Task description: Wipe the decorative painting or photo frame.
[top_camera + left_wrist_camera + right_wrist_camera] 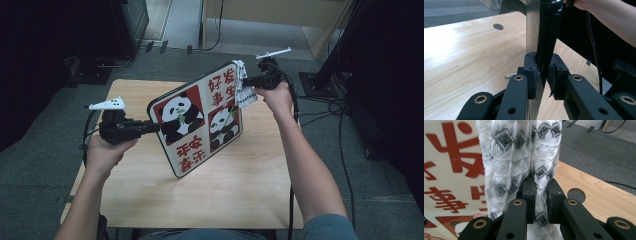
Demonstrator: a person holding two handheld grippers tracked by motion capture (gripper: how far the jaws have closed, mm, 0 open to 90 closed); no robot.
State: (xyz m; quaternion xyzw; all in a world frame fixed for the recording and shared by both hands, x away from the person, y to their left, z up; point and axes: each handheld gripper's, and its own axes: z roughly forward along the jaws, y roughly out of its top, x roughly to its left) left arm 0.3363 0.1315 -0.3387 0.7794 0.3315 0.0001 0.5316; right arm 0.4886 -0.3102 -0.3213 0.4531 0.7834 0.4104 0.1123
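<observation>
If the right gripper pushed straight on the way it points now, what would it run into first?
The right gripper is already shut on the white patterned cloth, and it points at the upper corner of the panda board. The cloth would probably press onto the board's face first; the depth between them is unclear.

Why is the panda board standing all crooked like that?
The panda board isn't lying flat: the left claw pinches its edge and holds it tilted on the table. The right claw presses a white cloth against its top corner.
</observation>
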